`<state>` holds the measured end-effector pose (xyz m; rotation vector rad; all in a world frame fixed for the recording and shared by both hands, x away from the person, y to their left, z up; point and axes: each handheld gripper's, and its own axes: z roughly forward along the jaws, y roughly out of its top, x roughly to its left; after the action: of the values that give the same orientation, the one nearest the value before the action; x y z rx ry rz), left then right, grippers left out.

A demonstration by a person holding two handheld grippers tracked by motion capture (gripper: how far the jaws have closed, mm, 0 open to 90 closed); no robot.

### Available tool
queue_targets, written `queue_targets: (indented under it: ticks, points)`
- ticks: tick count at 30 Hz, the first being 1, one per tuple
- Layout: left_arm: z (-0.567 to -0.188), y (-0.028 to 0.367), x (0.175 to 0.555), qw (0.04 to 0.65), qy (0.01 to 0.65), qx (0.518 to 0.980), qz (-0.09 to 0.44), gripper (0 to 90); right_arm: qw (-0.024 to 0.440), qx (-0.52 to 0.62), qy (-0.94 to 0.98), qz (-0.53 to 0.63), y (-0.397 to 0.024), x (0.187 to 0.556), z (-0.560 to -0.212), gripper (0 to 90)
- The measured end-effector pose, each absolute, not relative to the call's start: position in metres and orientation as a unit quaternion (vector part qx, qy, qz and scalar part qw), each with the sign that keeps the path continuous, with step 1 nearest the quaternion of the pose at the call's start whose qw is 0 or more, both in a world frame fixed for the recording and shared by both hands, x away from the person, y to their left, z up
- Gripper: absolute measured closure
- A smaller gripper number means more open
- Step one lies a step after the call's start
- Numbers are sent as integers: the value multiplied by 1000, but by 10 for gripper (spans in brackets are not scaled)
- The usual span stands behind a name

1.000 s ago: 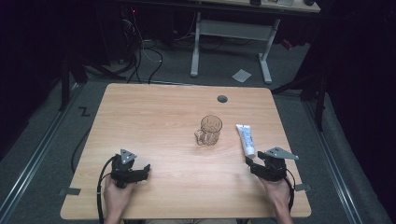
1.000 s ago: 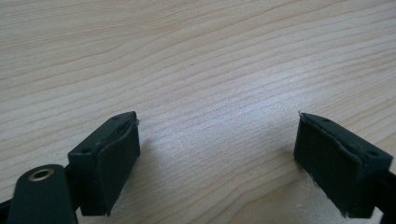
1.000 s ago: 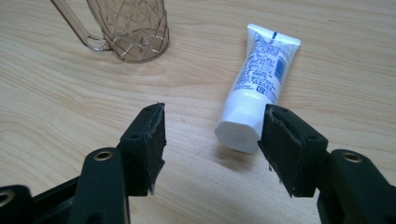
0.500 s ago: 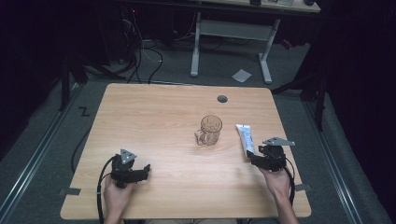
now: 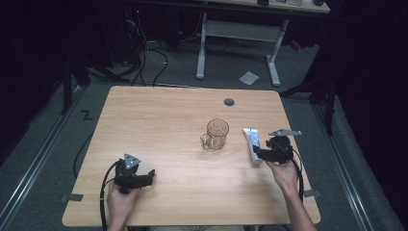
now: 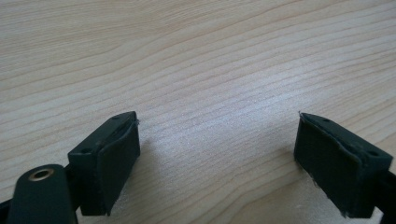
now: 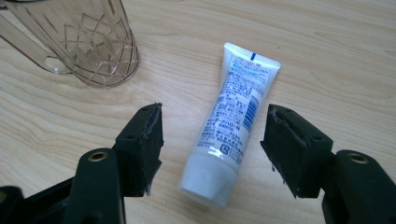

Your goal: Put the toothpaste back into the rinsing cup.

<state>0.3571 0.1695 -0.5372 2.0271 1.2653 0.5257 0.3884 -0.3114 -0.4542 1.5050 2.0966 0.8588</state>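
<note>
The right gripper [image 7: 212, 149] has moved forward; its wide-open jaws now stand either side of the tube [image 7: 233, 121], likely to grasp it; the left gripper [image 6: 217, 158] is open, empty

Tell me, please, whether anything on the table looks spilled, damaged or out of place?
Nothing stands out. The clear mug stands upright and looks empty, the white tube lies flat with its cap on between the open right gripper jaws, and the table shows no spill.
</note>
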Motion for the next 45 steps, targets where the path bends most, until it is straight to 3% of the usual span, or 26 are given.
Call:
queue_targets:
  ticks: [45]
  points:
    - [-537, 169, 357, 341, 487, 778, 203, 146, 177, 588, 752, 241, -292, 474, -459, 429]
